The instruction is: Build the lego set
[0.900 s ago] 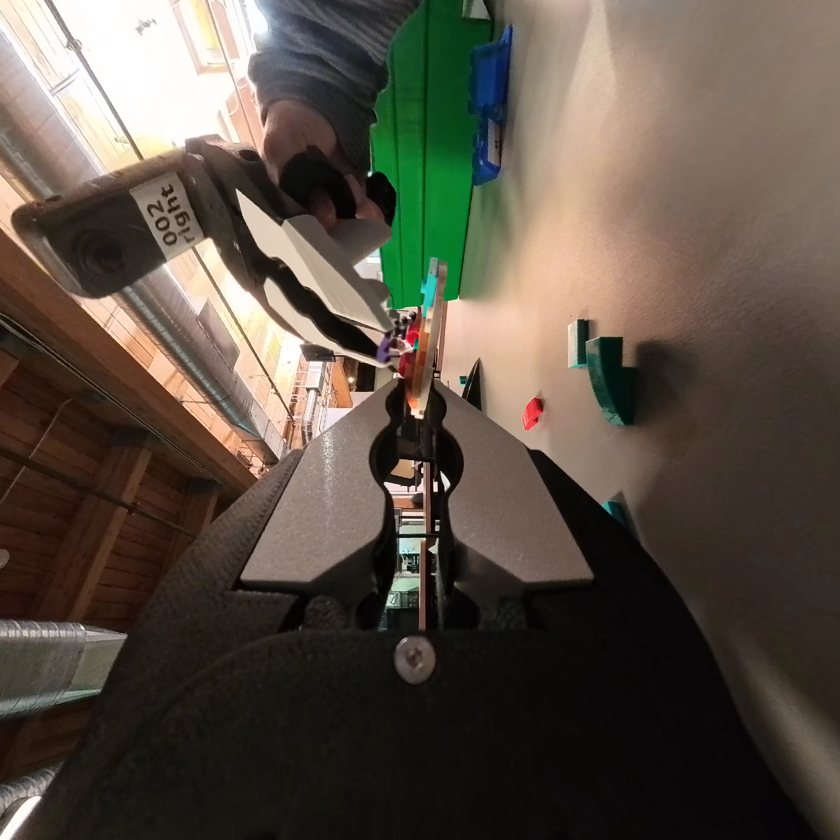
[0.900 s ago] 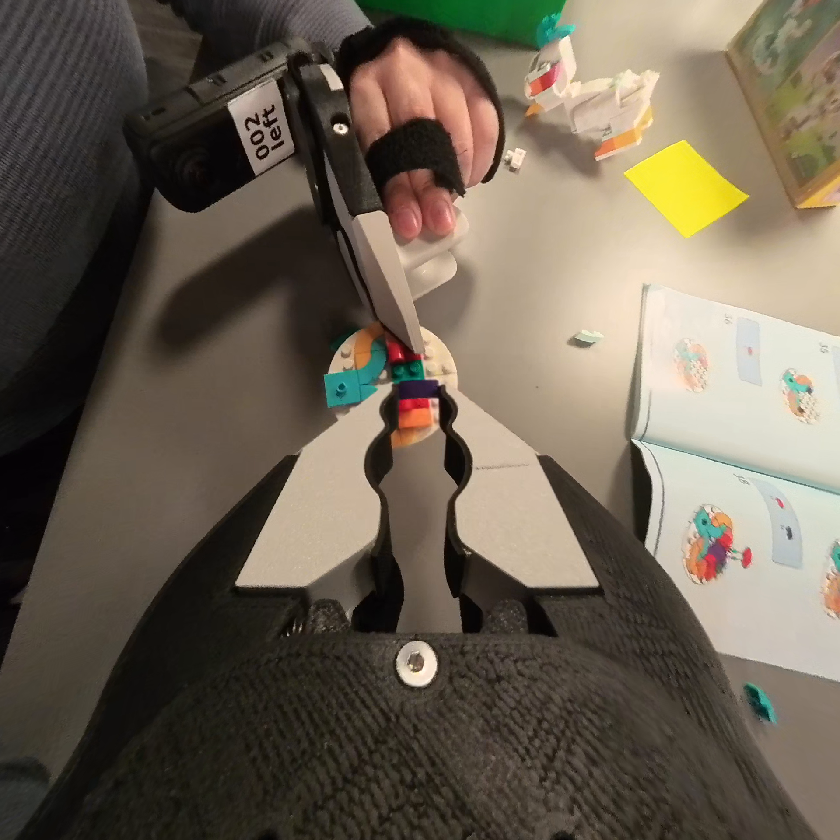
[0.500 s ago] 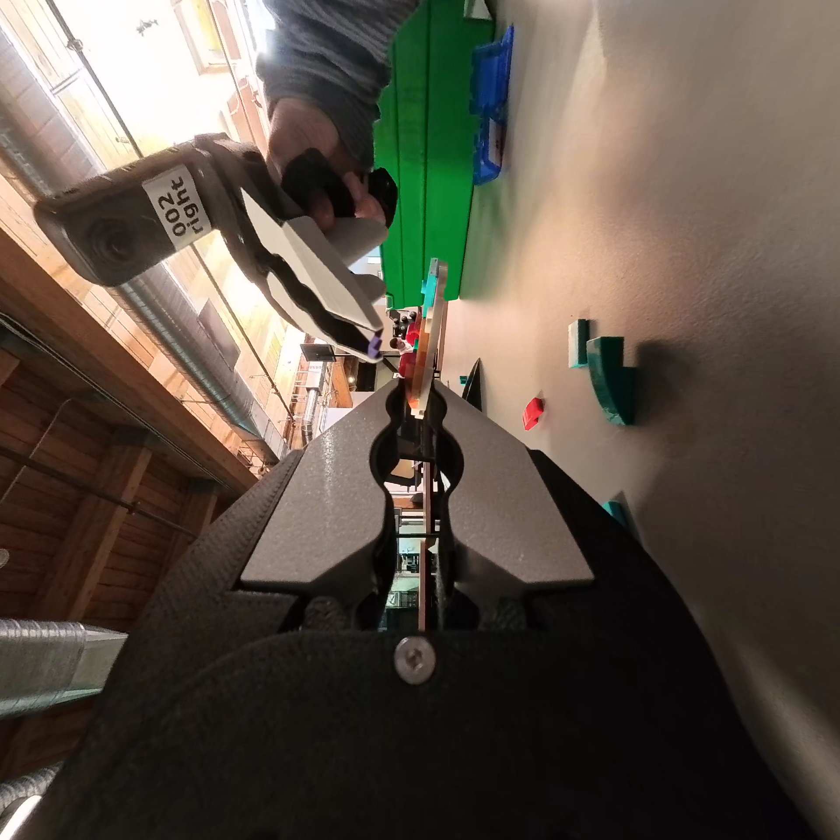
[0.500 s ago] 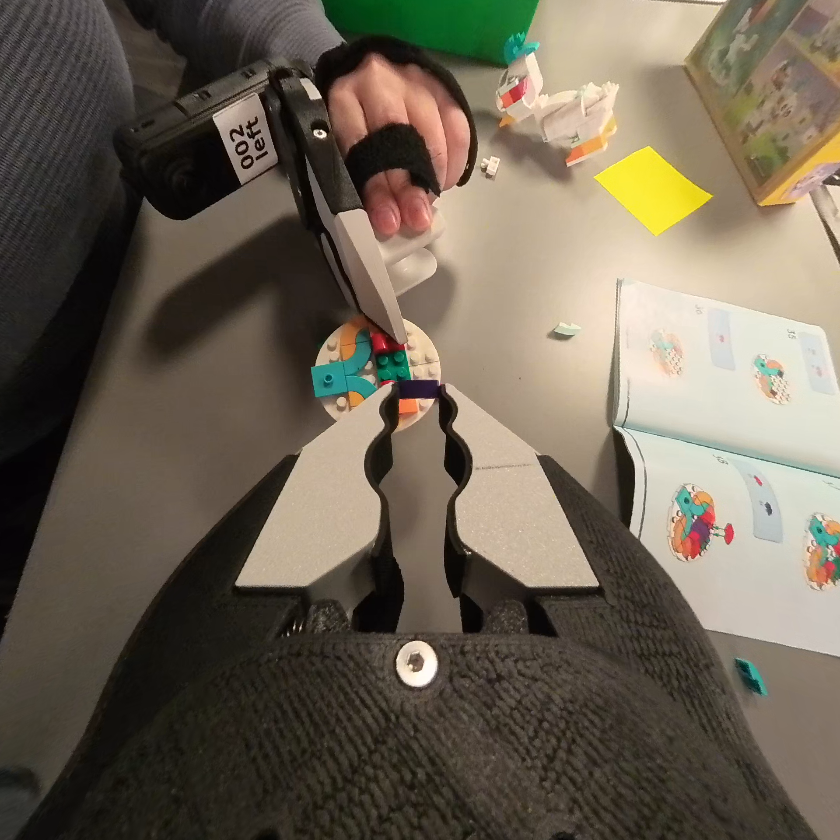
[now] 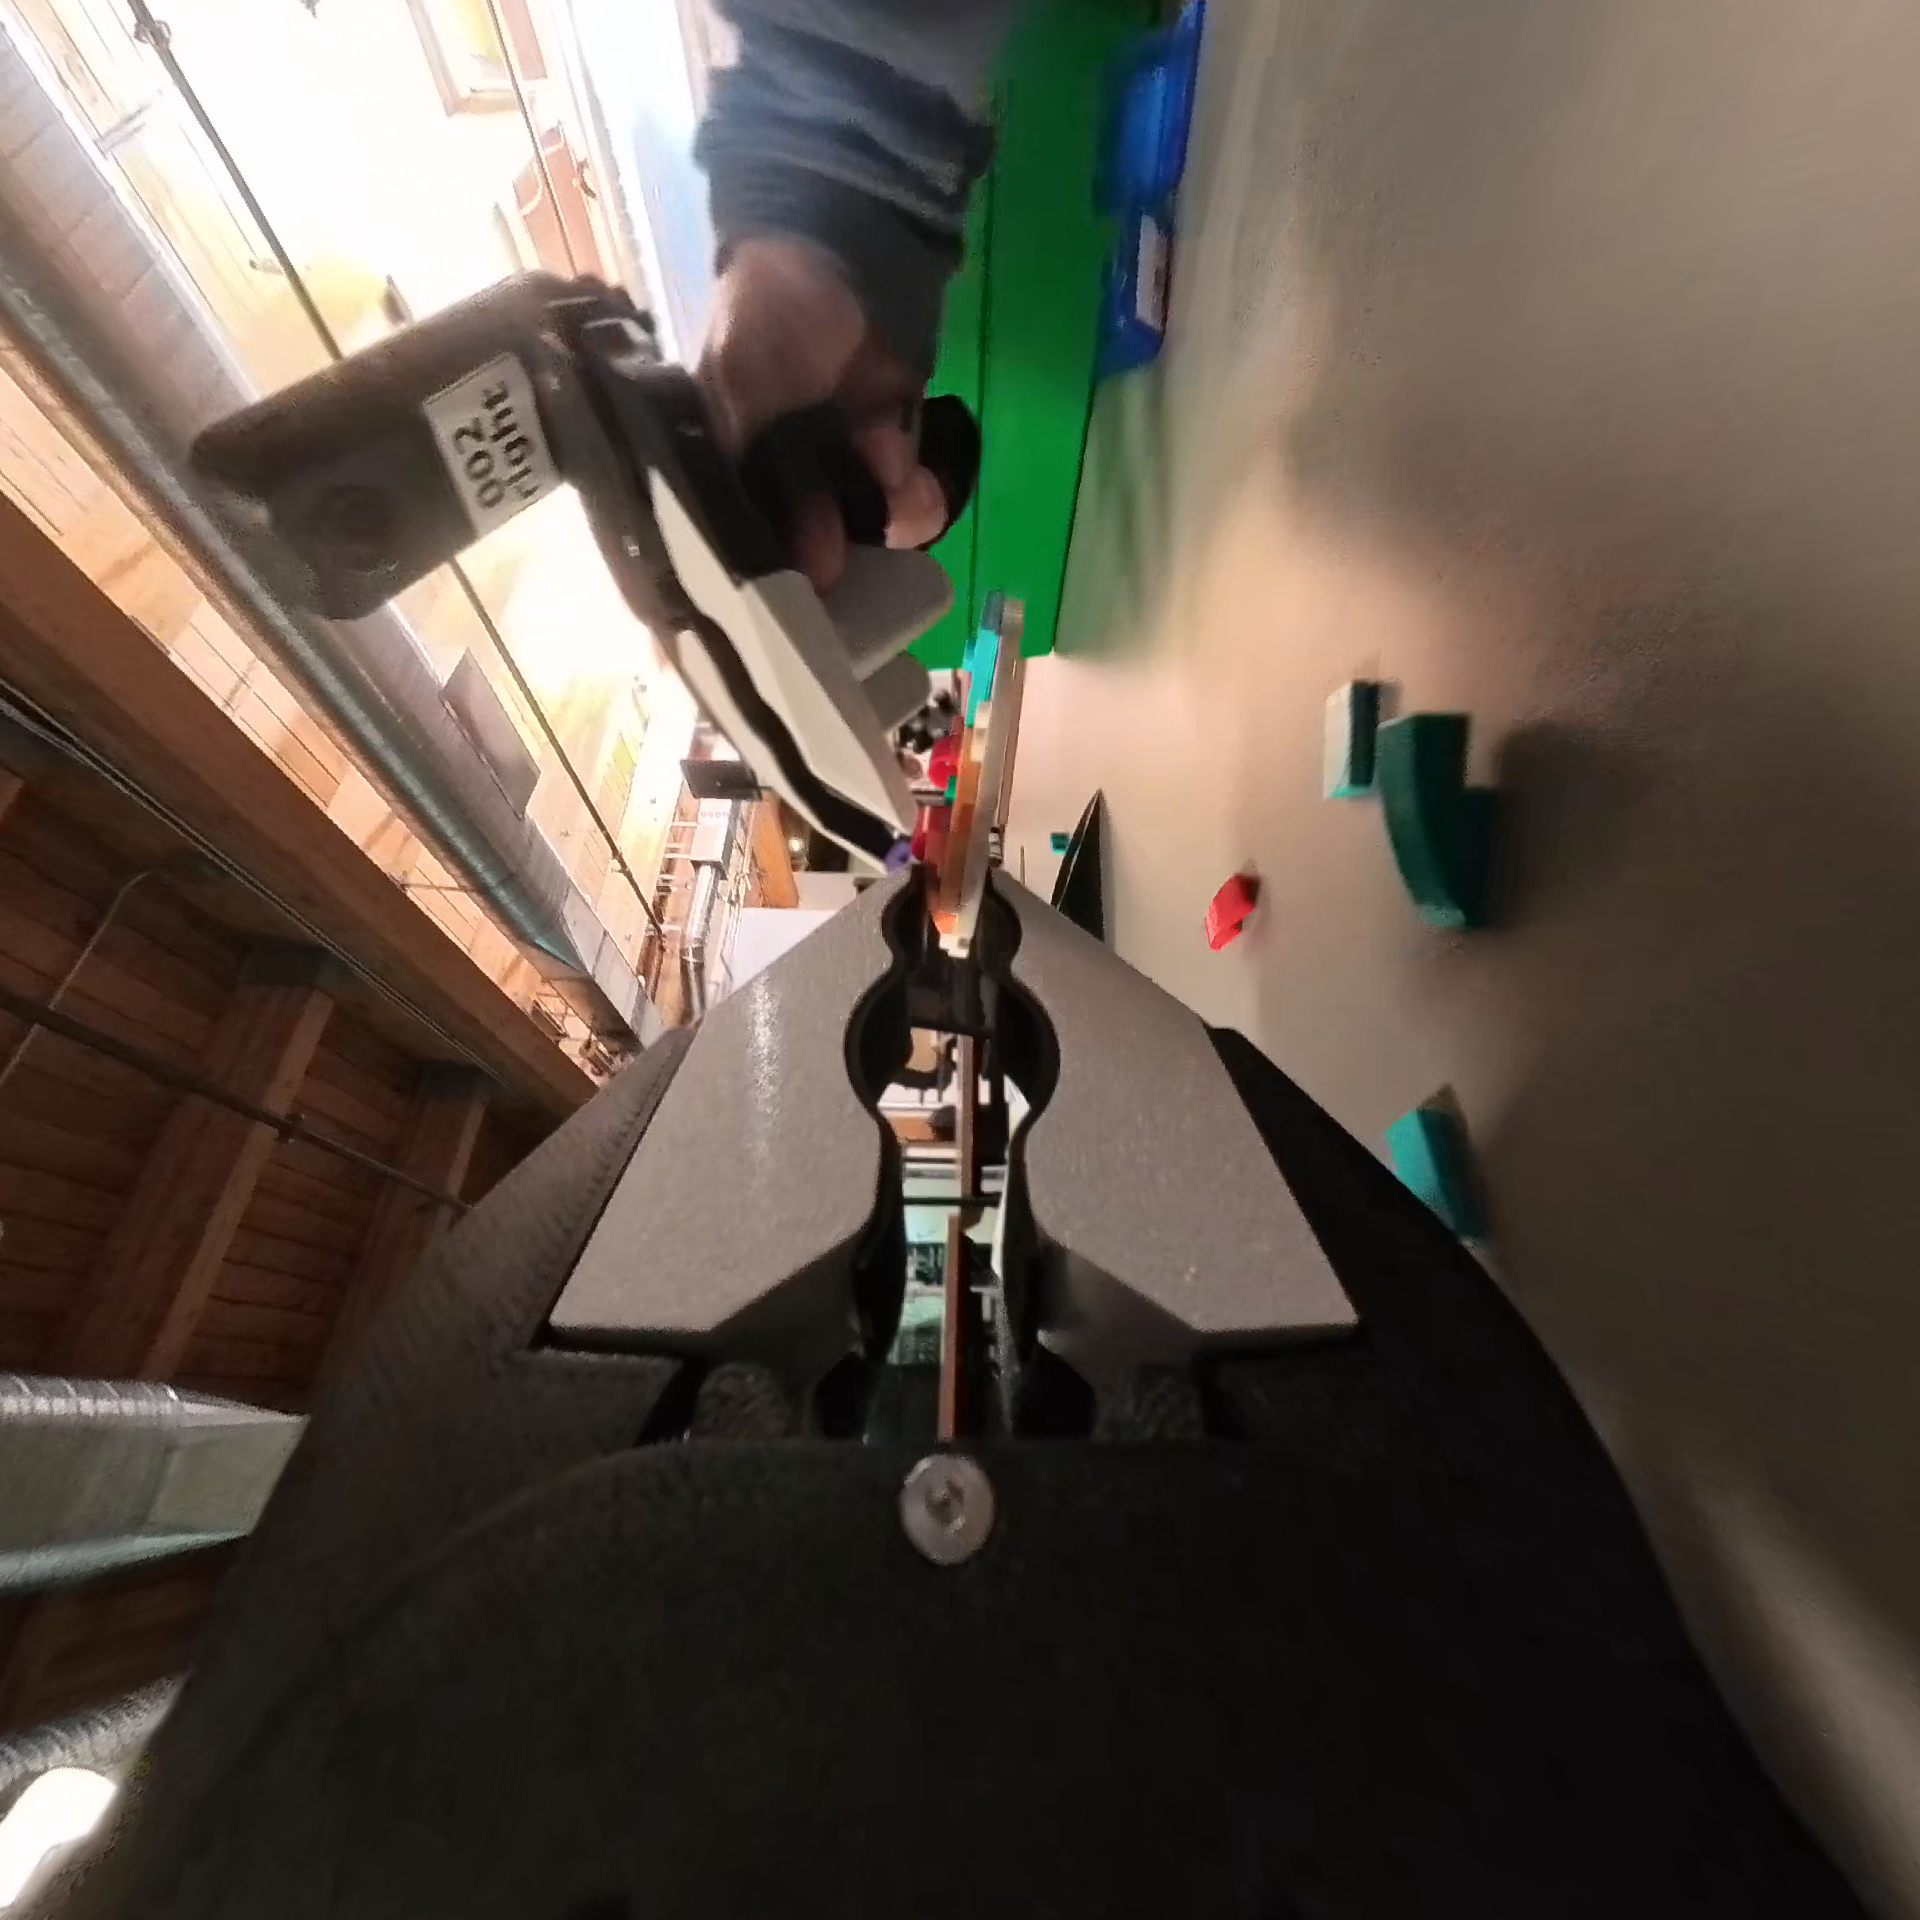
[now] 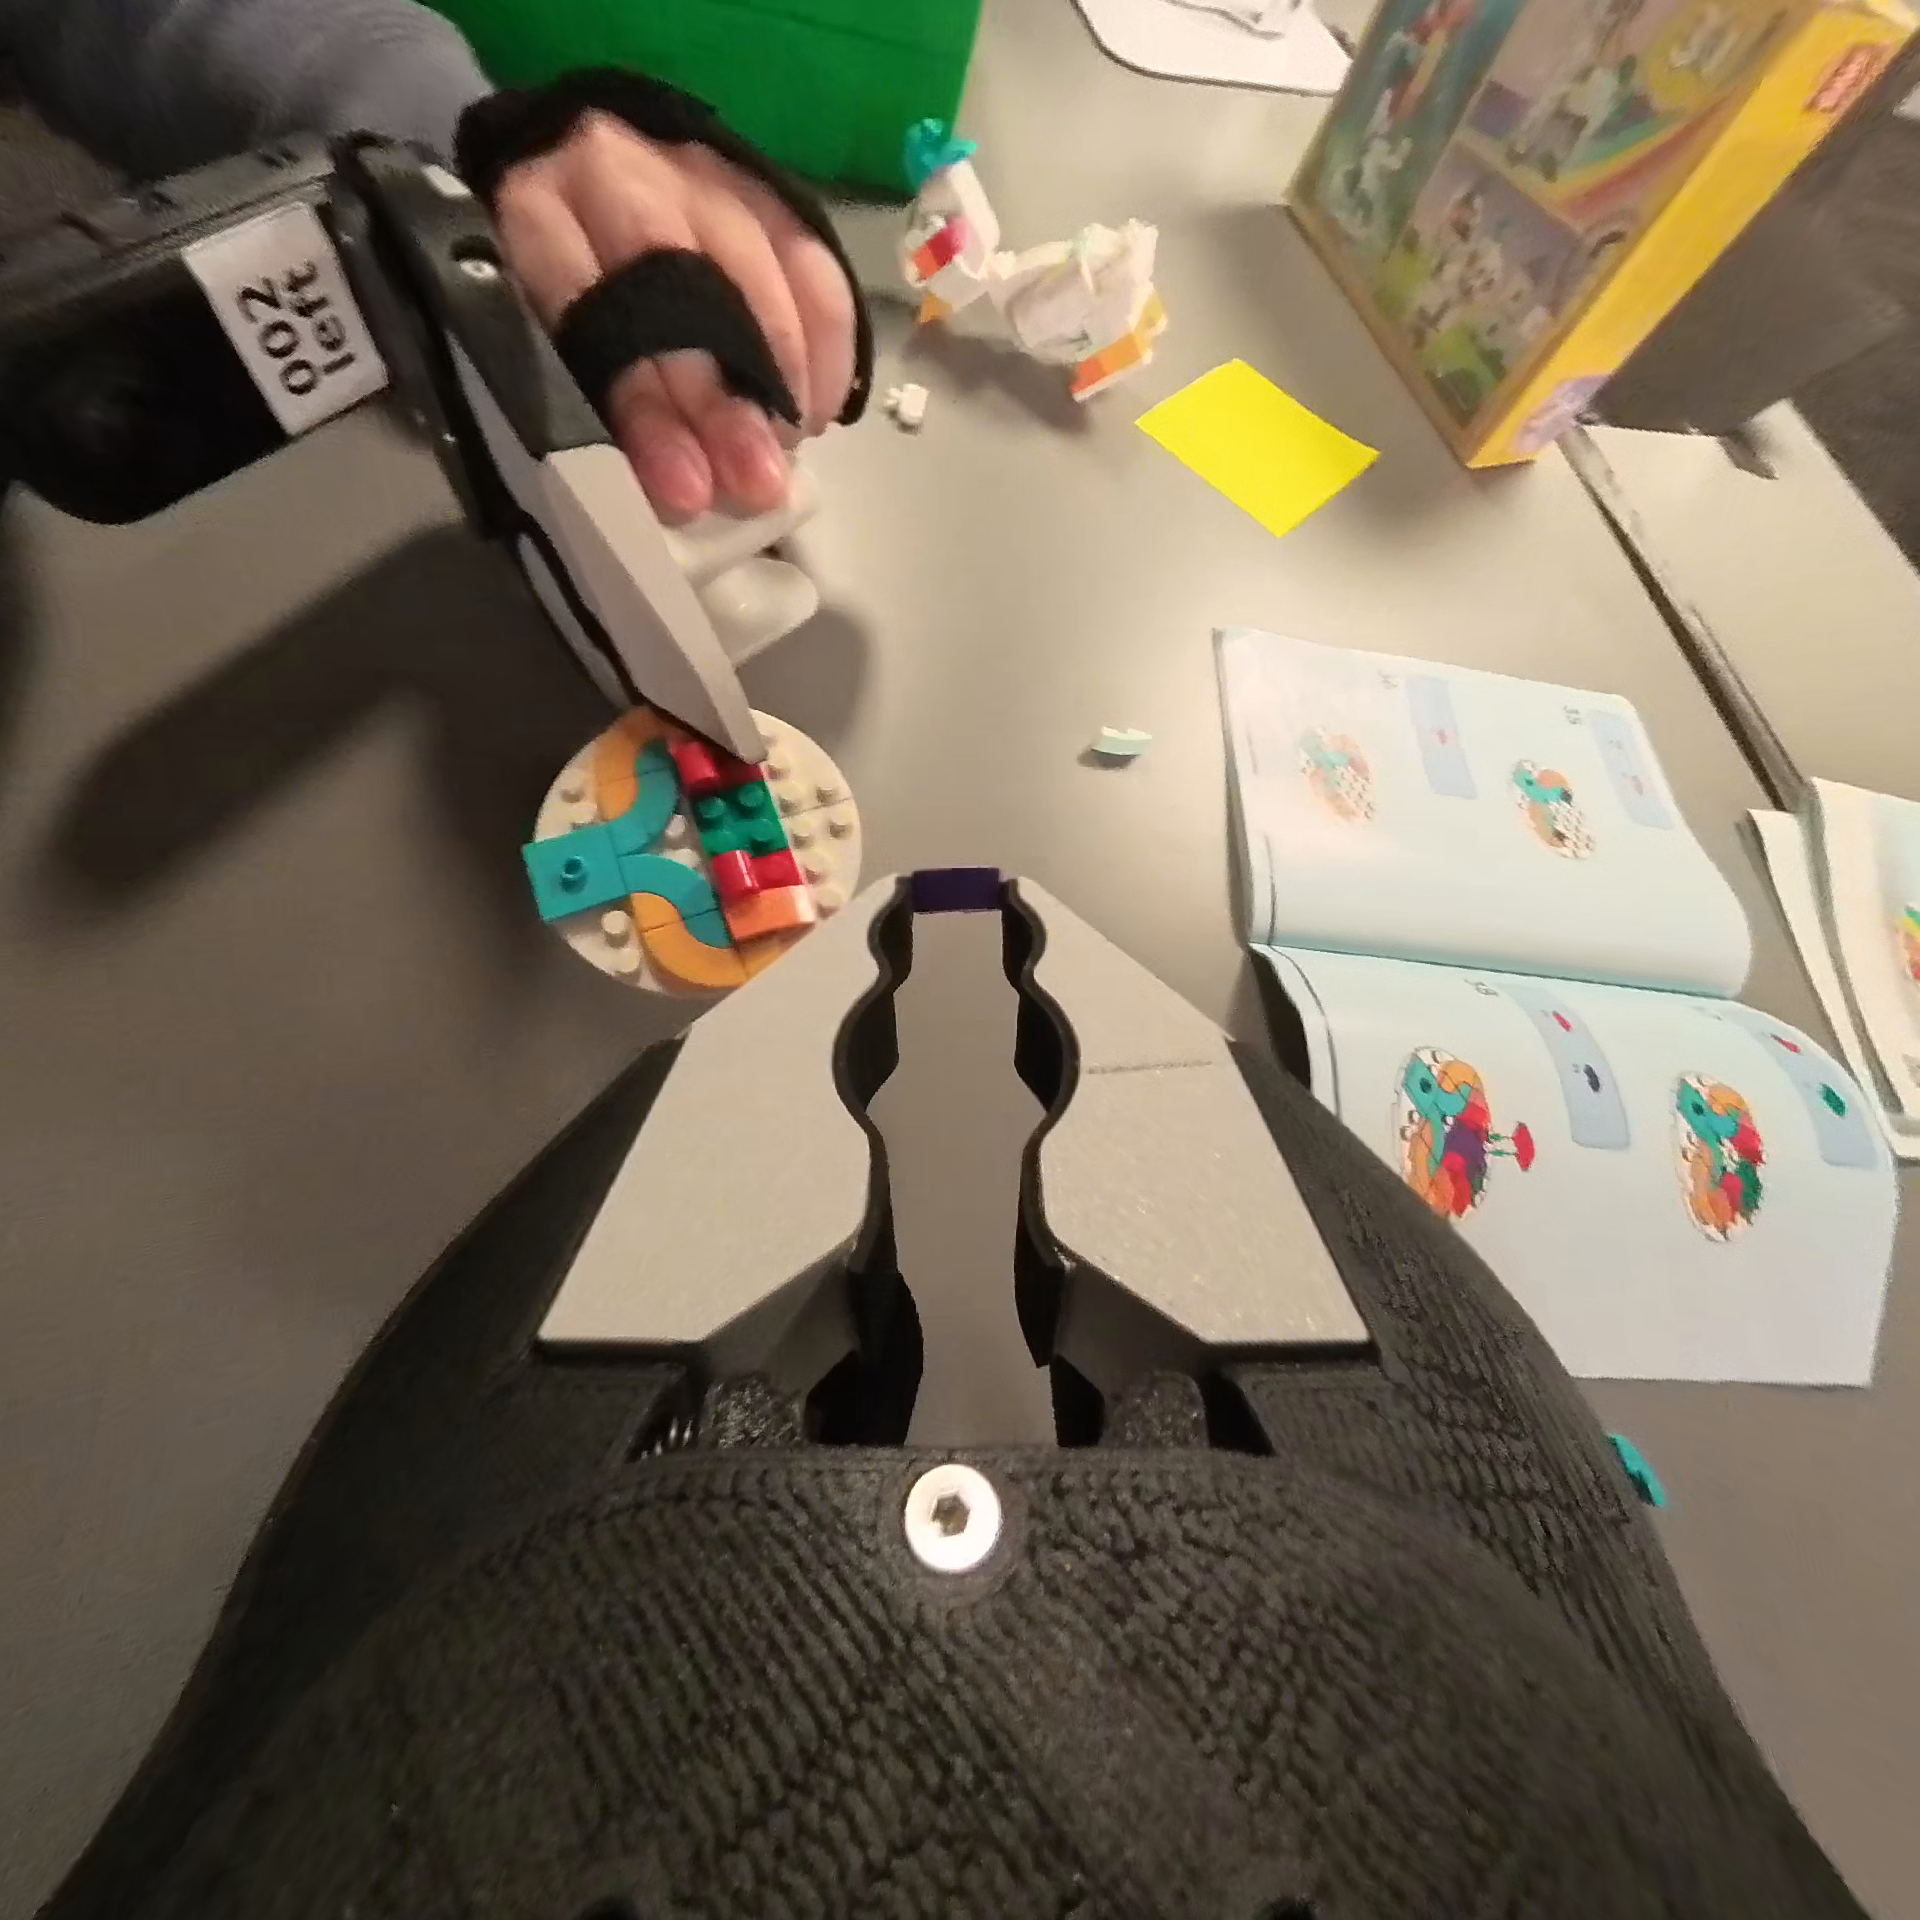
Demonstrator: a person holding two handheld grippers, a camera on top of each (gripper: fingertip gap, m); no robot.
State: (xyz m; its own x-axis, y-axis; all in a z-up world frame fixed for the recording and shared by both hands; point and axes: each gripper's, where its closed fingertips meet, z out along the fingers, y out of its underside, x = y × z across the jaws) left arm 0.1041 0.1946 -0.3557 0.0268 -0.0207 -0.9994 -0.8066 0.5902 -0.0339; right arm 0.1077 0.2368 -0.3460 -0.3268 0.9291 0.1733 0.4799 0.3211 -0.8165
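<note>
A round white plate (image 6: 696, 847) carries orange, teal, green and red bricks. My left gripper (image 5: 956, 899) is shut on its rim and holds it above the grey table; the left wrist view shows the plate (image 5: 995, 748) edge-on. In the right wrist view the left gripper (image 6: 743, 743) grips the plate's far edge. My right gripper (image 6: 954, 896) is shut on a small purple brick (image 6: 954, 891), a little to the right of the plate and clear of it. The right gripper (image 5: 891, 844) also shows in the left wrist view, its tip close to the plate's studded face.
An open instruction booklet (image 6: 1507, 935), a yellow note (image 6: 1257, 447), the set's box (image 6: 1558, 208) and a white bird model (image 6: 1039, 281) lie to the right and back. A green bin (image 6: 727, 73) stands behind. Loose teal (image 5: 1434, 821) and red (image 5: 1231, 909) pieces lie on the table. The left gripper's tips are roughly 5 cm from the right gripper's. About 25 cm separates my left fingertips from the white bird model (image 6: 1039, 281).
My right gripper has drawn back and to the right from the plate, still holding the purple brick. The left gripper keeps its hold on the plate.
</note>
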